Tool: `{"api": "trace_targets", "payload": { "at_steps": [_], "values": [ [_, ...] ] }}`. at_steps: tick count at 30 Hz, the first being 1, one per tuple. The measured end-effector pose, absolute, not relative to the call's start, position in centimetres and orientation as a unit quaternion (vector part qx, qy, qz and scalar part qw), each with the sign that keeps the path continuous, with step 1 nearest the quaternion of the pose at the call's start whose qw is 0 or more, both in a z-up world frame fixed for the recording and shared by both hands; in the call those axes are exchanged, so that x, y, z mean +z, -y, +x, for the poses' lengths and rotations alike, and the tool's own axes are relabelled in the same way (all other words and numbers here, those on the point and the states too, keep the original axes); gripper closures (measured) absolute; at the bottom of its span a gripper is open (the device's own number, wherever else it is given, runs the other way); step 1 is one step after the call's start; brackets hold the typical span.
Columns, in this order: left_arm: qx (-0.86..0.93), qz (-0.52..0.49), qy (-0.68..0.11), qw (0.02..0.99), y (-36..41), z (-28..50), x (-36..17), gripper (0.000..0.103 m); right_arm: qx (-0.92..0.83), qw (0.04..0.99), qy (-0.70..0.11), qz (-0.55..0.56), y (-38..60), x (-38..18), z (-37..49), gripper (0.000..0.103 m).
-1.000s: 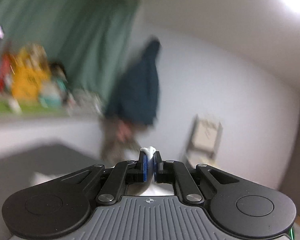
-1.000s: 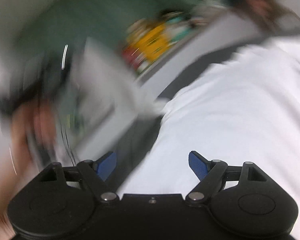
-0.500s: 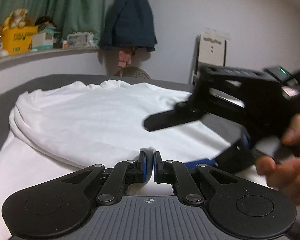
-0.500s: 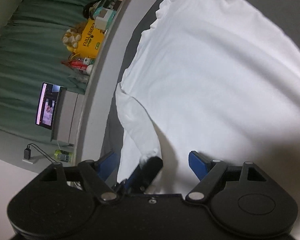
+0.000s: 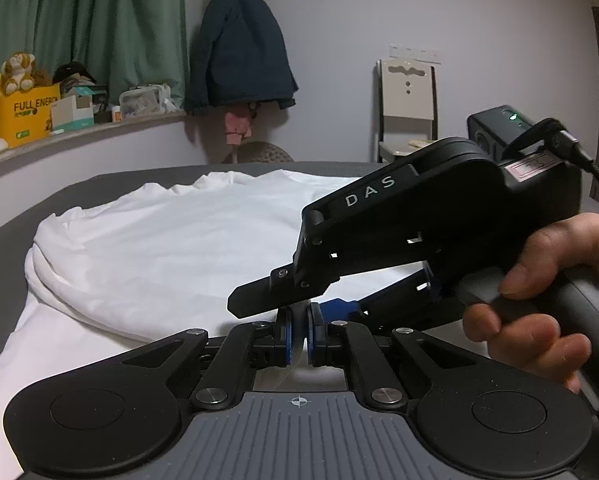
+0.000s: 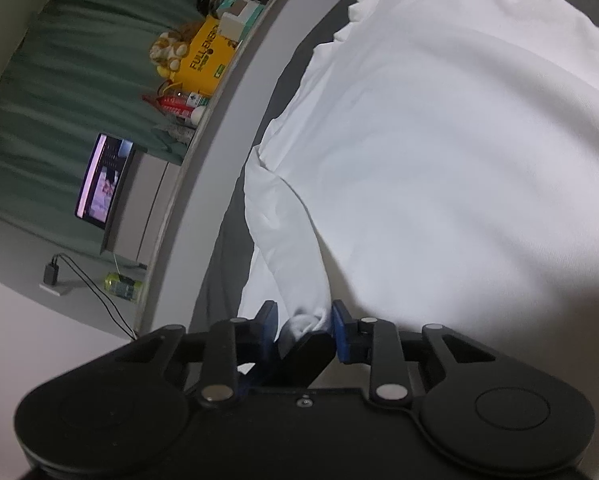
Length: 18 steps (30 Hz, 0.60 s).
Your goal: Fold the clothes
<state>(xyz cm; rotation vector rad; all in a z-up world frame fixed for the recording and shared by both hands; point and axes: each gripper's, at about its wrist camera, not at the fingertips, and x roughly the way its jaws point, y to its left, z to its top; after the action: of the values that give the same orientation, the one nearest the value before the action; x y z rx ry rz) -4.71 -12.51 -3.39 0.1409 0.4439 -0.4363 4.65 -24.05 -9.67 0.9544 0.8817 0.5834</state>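
Since a second ago my left gripper [image 5: 298,334] has swung down from the wall and hanging jacket to sit low over the garment, and my right gripper [image 6: 305,326] has dropped in beside it and started squeezing. The white cotton T-shirt [image 5: 187,248] lies spread on the dark grey bed surface [image 5: 3,240], partly folded, with one layer doubled over another along its left side. Left gripper: clenched, blue pads almost together, a thin edge of the white fabric pinched between them. Right gripper: jaws closing, and between the blue pads I see a bunched fold of the shirt's edge together with a black fingertip of the other tool; I can't tell if the pads are pressing on the cloth yet. From the left wrist view the right tool crosses in front, its black body tilted down toward the fabric, with the person's hand [image 5: 539,300] wrapped around the grey handle at the right. Both grippers meet at the near hem of the shirt, touching or almost so. Background: green curtain [image 5: 79,20], dark blue jacket [image 5: 239,48] hanging on the wall, yellow cardboard box [image 5: 27,114] on the ledge, and a lit screen [image 6: 103,180] in the right wrist view.
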Motion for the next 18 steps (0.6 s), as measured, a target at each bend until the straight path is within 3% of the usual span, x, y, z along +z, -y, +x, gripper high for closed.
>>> {"api": "trace_targets", "payload": {
  "at_steps": [5,11,14,18],
  "values": [
    [-0.243,0.104,-0.208,0.942,12.6,-5.3,-3.6,0.097,0.274,0.750,-0.411,0.440,24.0,-10.1,4.9,0.077],
    [-0.265,0.114,-0.210,0.934,12.1,-5.5,-3.3,0.097,0.270,0.737,-0.413,0.462,24.0,-10.8,5.2,0.085],
    [-0.277,0.113,-0.215,0.930,11.8,-5.7,-3.0,0.096,0.264,0.745,-0.408,0.458,24.2,-10.8,5.2,0.094],
    [-0.293,0.111,-0.218,0.924,11.4,-5.7,-2.4,0.096,0.260,0.748,-0.400,0.461,24.3,-10.7,5.3,0.095]
  ]
}}
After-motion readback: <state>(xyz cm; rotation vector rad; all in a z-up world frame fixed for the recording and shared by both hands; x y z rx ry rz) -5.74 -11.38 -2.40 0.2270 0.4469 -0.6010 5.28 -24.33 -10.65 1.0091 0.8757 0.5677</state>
